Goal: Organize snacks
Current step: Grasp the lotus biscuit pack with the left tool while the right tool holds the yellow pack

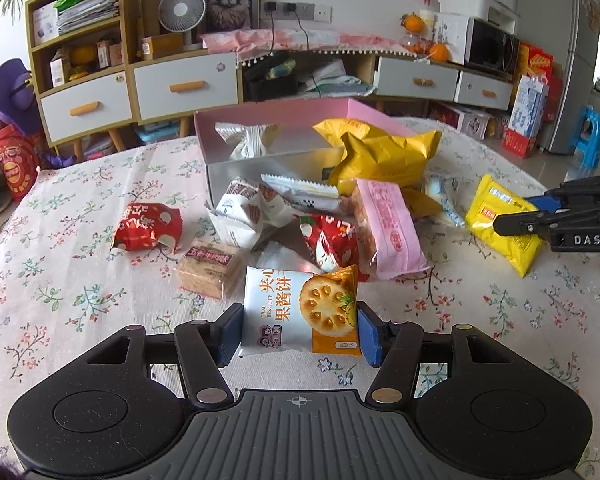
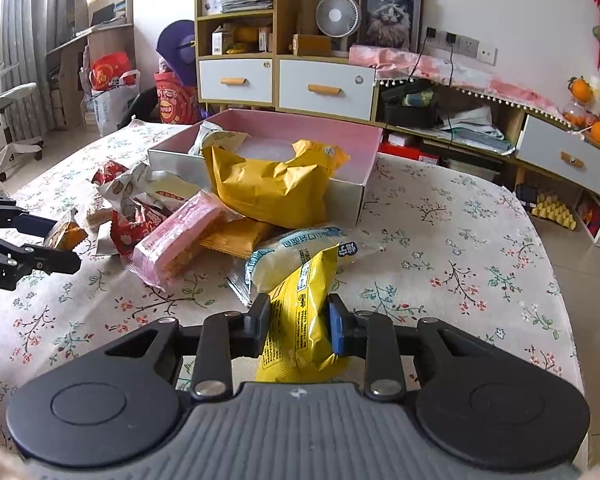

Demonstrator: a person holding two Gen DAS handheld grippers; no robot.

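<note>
A white and orange jam biscuit packet [image 1: 296, 312] stands upright between the blue pads of my left gripper [image 1: 299, 334], which is shut on it just above the floral tablecloth [image 1: 80, 300]. My right gripper [image 2: 298, 326] is shut on a bright yellow packet [image 2: 300, 344], tilted up off the cloth. Behind both sits a pink-lined box [image 1: 276, 116] holding a white snack [image 1: 246, 140], with a large yellow bag [image 1: 384, 156] slumped over its front corner. Loose snacks lie before the box: a pink packet [image 1: 388, 224], two red packets [image 1: 148, 226], and a clear cracker pack [image 1: 208, 270].
A white and blue packet [image 2: 300, 252] lies just beyond the right gripper. Bare cloth [image 2: 460, 260] stretches to the right of the box. Past the table stand white-drawered cabinets [image 1: 180, 88], a blue stool [image 1: 590, 136] and an office chair [image 2: 8, 100].
</note>
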